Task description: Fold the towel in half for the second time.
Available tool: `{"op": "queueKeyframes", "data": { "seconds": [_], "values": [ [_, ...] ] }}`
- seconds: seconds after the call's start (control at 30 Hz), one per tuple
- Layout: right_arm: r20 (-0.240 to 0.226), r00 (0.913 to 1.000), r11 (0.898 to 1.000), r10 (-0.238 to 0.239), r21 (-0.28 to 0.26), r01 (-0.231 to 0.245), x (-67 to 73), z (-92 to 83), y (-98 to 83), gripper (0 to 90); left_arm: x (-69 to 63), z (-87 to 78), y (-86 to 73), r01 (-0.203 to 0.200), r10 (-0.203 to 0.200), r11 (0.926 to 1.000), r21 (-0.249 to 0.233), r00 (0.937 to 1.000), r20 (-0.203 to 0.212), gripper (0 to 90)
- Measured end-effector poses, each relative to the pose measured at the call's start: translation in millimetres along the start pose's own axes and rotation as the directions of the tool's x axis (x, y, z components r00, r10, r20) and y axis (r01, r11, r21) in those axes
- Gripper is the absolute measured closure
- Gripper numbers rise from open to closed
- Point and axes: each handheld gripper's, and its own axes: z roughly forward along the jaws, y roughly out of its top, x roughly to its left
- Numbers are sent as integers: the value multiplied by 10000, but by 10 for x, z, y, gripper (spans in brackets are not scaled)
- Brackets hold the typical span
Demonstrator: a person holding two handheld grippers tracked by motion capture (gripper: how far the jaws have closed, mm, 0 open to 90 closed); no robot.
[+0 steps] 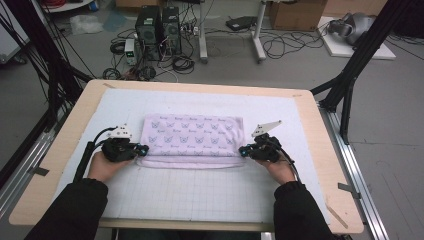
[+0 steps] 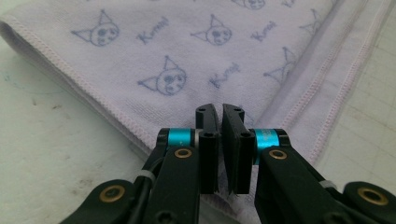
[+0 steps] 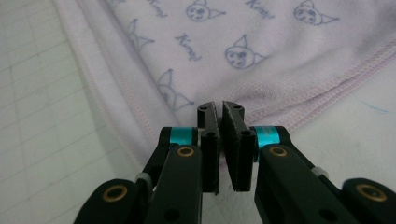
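Note:
A pale lilac towel (image 1: pixel 192 135) printed with cat faces lies folded in a wide strip on the white gridded mat (image 1: pixel 200 195). My left gripper (image 1: pixel 142 149) is at the towel's near left corner and my right gripper (image 1: pixel 243 150) at its near right corner. In the left gripper view the black jaws (image 2: pixel 220 112) stand pressed together over the stitched hem of the towel (image 2: pixel 187 60), with cloth pinched low between them. In the right gripper view the gripper (image 3: pixel 219 109) likewise stands closed on the towel's (image 3: pixel 261 56) layered corner.
The mat covers a wooden table (image 1: pixel 45 195) whose edges ring it. Black frame posts (image 1: pixel 350 75) stand at the right and left. On the floor beyond the far edge are computer towers (image 1: pixel 157 30), cables and cardboard boxes.

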Motion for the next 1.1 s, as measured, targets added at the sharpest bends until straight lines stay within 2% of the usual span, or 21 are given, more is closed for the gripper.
{"op": "queueKeyframes", "data": {
  "seconds": [0.1, 0.17, 0.23, 0.27, 0.3, 0.37, 0.43, 0.5, 0.53, 0.57, 0.6, 0.63, 0.73, 0.8, 0.97, 1.03, 1.1],
  "values": [
    [117, 9999, 9999, -80, -68, 80, 30, -101, -7, 847, -4, -103, -12, 109, -114, 9995, -297, 9998, -170, 840],
    [207, 9997, 9996, -118, -238, 123, 46, -168, -1, 801, -9, -151, -16, 214, -231, 9985, -505, 9992, -327, 725],
    [305, 9994, 9985, -184, -504, 199, 59, -197, 18, 718, -12, -166, -8, 207, -222, 9977, -648, 9995, -220, 694],
    [334, 9992, 9980, -196, -597, 216, 61, -189, 27, 667, -19, -152, -2, 219, -232, 9971, -722, 9996, -171, 676],
    [356, 9990, 9975, -269, -648, 292, 66, -159, 41, 663, -22, -136, 0, 213, -222, 9971, -735, 9997, -124, 669],
    [45, 9992, 9968, -407, -682, 409, 76, -82, 52, 633, -34, -78, 0, 121, -122, 9984, -553, 9999, -27, 659],
    [35, 9989, 9984, -470, -328, 471, 75, 9, 46, 624, -40, -2, -19, 162, -161, 9994, -316, 9999, 33, 659],
    [-58, 9994, 9993, -355, -98, 354, 46, 88, 24, 641, -43, 45, -33, 87, -87, 9999, -91, 10000, 16, 663],
    [-116, 9997, 9997, -217, 79, 218, 35, 127, 9, 676, -54, 62, -37, -7, 7, 10000, -23, 10000, -24, 687],
    [-104, 9998, 9998, -194, -30, 194, 25, 150, -3, 763, -67, 64, -34, -173, 174, 9998, 23, 9997, -170, 758],
    [-163, 9996, 9998, -211, -72, 210, 19, 140, 1, 826, -67, 63, -29, -104, 103, 9999, -49, 9999, -135, 831],
    [-210, 9996, 9998, -189, -88, 187, 21, 134, 8, 848, -62, 53, -27, -135, 135, 9999, 4, 9998, -154, 856],
    [-142, 9994, 9994, -304, -165, 302, 35, 99, 27, 867, -53, -6, -14, -37, 33, 9998, -210, 9998, -213, 867],
    [-76, 9996, 9983, -281, -523, 276, 49, 7, 47, 870, -53, -70, 8, -6, -8, 9988, -485, 9996, -288, 870],
    [-78, 9985, 9934, -545, -1014, 535, 124, -182, 86, 872, -108, -240, 86, -253, 234, 9970, -737, 9994, -254, 870],
    [-158, 9976, 9921, -673, -1068, 652, 190, -247, 79, 872, -159, -292, 89, -414, 399, 9966, -716, 9989, -231, 870],
    [-454, 9958, 9940, -797, -793, 759, 259, -262, 61, 866, -192, -306, 46, -424, 422, 9969, -662, 9991, -53, 862]
  ]
}}
